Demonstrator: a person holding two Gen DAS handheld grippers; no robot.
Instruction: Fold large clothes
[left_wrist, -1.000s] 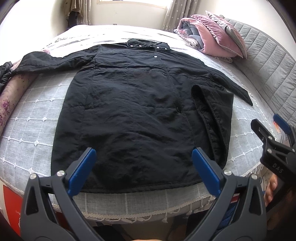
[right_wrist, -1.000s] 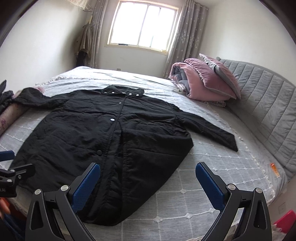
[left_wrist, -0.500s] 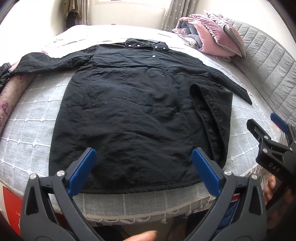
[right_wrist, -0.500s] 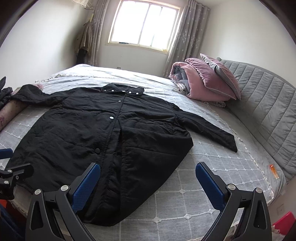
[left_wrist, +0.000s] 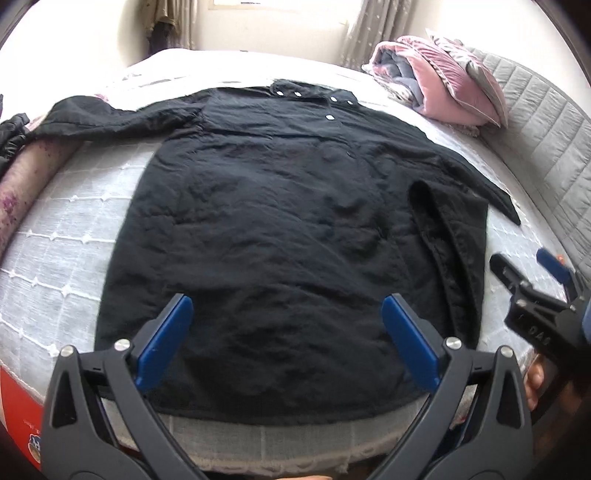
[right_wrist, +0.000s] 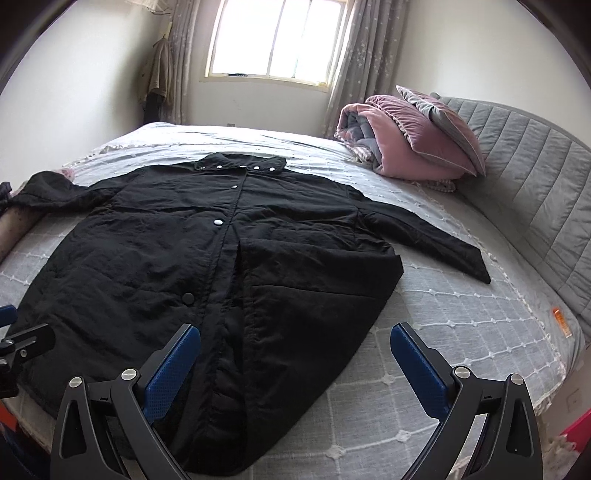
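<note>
Black coat (left_wrist: 280, 229) hem at bed (left_wrist: 59, 236) edge

Bedroom, daylit. Walls (right_wrist: 461, 48): plain white. Window (right_wrist: 277, 40): far wall, several panes, bright and overexposed. Curtains (right_wrist: 354, 62): grey, patterned, one at each side of the window. Garment (right_wrist: 157, 74): hung in the far left corner. Bed (right_wrist: 461, 306): large, grey quilted cover with a white stitched grid, fringed edge. Headboard (right_wrist: 535, 166): grey, padded, vertical channels, along the right side. Quilt (right_wrist: 391, 140): pink and grey, folded, beside the headboard. Pillow (right_wrist: 447, 118): grey and pink, resting on the quilt.
</note>
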